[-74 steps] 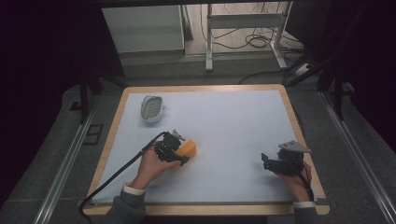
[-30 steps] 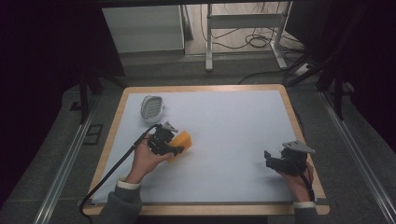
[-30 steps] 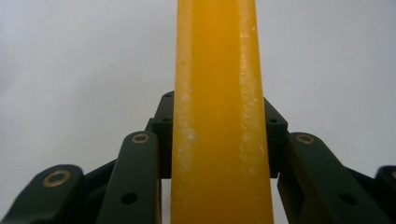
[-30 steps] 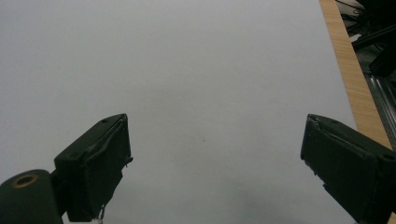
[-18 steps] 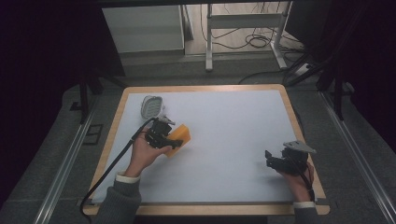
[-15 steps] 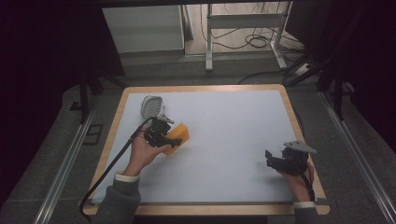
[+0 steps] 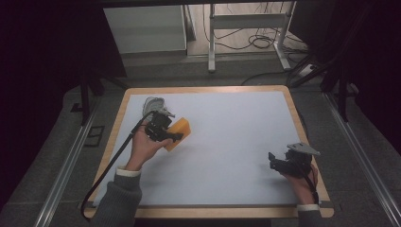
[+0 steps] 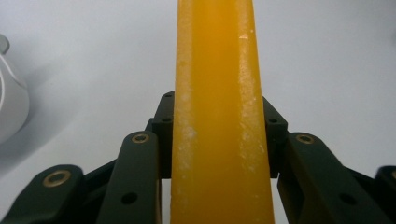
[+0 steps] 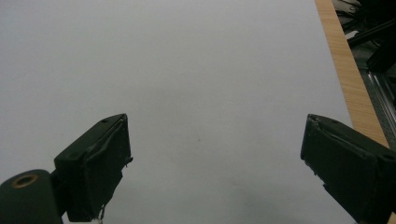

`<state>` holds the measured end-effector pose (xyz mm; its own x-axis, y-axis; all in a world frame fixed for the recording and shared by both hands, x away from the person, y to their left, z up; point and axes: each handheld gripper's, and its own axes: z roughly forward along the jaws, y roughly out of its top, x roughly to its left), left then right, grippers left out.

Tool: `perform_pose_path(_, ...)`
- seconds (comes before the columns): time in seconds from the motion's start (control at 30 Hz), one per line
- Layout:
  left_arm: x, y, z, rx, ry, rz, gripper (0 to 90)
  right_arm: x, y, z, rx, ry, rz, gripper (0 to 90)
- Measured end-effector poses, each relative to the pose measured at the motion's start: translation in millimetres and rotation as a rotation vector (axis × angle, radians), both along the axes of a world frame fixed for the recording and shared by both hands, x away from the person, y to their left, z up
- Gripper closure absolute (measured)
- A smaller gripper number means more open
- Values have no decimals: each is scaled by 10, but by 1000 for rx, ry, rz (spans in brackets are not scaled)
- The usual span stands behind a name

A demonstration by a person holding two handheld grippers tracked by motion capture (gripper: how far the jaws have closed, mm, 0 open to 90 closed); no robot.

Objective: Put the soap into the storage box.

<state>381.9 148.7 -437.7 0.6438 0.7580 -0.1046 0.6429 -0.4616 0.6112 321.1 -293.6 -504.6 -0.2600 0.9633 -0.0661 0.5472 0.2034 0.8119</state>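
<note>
We have the orange sponge block [image 7: 178,132] clamped between the jaws of our left gripper [image 7: 163,130], left of centre in the high view, just below a pale dish [image 7: 152,103]. It looks light, soft and slightly grainy; mid-body seems the safest hold. Our right gripper [image 7: 283,163], lower right, gapes empty.

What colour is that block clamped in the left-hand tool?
Orange-yellow. The spongy rectangular block shows best in the left gripper view, squeezed by the left tool.
</note>
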Motion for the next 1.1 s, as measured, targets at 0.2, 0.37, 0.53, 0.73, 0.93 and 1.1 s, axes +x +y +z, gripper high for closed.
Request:
perform_pose_path(0.2, 54, -16, 20, -18, 10, -2, 613, 4, -5, -5, 3, 3, 3, 85)
perform_pose_path(0.37, 95, -36, 55, -8, 5, -2, 612, 4, -1, -8, -2, 7, 6, 85)
perform_pose_path(0.53, 135, -22, 101, -16, -2, 10, 612, 6, -7, -12, 0, 8, 4, 85)
perform_pose_path(0.73, 195, 31, 113, -26, 3, 25, 612, 8, -9, -18, -3, 12, 4, 85)
perform_pose_path(0.93, 252, 67, 134, -16, -1, 43, 612, 10, 2, -24, -7, 8, 11, 85)
perform_pose_path(1.1, 311, 82, 168, -21, -4, 53, 612, 9, 3, -25, -6, 9, 12, 85)
